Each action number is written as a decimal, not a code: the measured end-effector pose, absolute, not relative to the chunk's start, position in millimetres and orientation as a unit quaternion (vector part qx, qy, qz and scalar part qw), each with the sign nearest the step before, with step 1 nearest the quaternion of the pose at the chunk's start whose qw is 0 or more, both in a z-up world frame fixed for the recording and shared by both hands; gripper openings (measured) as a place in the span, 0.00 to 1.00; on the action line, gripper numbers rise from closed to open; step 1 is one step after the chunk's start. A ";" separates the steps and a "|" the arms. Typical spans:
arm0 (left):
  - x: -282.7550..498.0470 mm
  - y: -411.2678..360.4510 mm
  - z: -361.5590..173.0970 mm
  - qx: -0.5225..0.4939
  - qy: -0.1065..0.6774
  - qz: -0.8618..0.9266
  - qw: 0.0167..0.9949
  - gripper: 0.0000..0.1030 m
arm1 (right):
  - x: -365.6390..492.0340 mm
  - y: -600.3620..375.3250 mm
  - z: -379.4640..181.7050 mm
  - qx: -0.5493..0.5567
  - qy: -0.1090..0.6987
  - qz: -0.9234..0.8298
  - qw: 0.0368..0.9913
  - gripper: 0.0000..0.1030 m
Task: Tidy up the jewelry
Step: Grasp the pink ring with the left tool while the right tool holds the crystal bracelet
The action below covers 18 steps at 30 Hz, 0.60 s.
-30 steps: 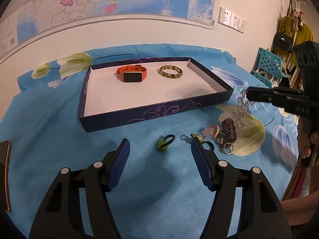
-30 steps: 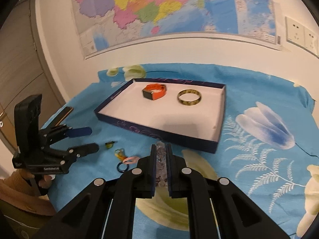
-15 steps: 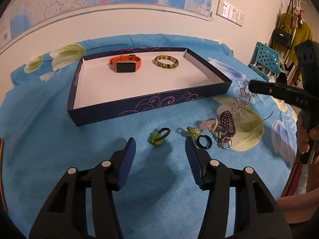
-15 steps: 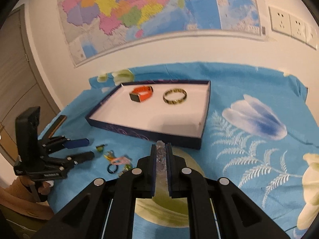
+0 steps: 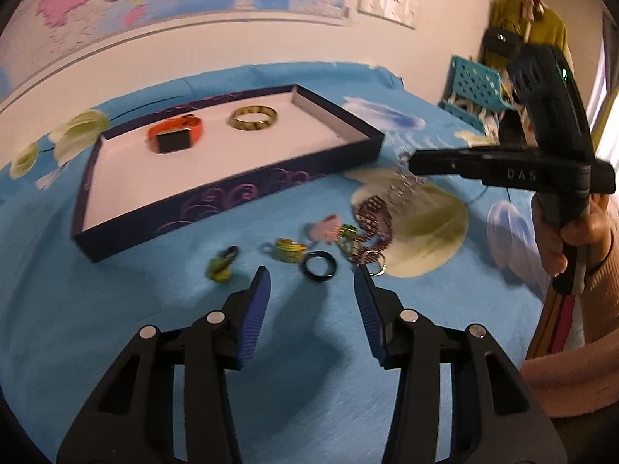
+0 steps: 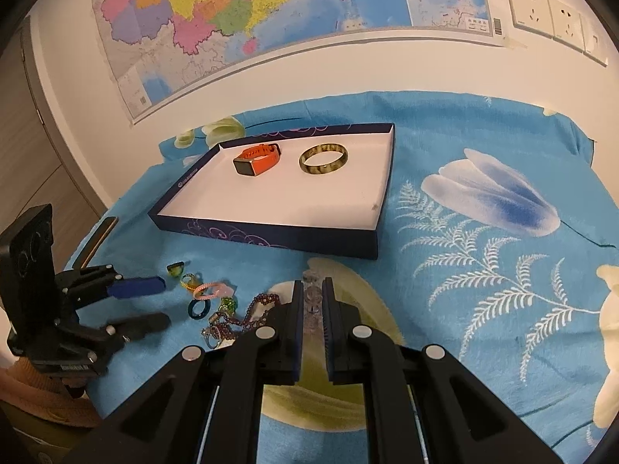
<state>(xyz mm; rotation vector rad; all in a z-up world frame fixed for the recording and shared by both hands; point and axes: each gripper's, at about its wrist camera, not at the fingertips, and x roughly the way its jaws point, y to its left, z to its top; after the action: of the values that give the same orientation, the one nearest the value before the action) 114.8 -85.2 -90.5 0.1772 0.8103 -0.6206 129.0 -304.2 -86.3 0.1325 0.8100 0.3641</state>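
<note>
Open blue cloth (image 6: 483, 270) right of the tray (image 6: 271, 228), free for passing. Near half of tray floor bare; orange watch (image 6: 257, 160) and bangle (image 6: 324, 159) crowding its far end. Left of centre, clutter: black ring (image 5: 319, 266), beaded bracelet (image 5: 371, 216), small rings. Low tray wall in between.

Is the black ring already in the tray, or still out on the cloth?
Out. The black ring lies on the blue cloth before the tray, which holds only a watch and a bangle.

One tray (image 6: 271, 228), one watch (image 6: 256, 160), one bangle (image 6: 323, 159).
</note>
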 end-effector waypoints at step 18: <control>134.6 -90.1 -101.9 0.058 0.428 -0.294 0.853 0.20 | 127.0 -308.7 -85.9 0.076 0.389 0.180 0.900 0.08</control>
<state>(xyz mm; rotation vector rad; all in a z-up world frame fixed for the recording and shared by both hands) 134.6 -90.1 -101.9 0.1223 0.8997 -0.6192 127.0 -308.7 -85.9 0.1582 0.8056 0.3731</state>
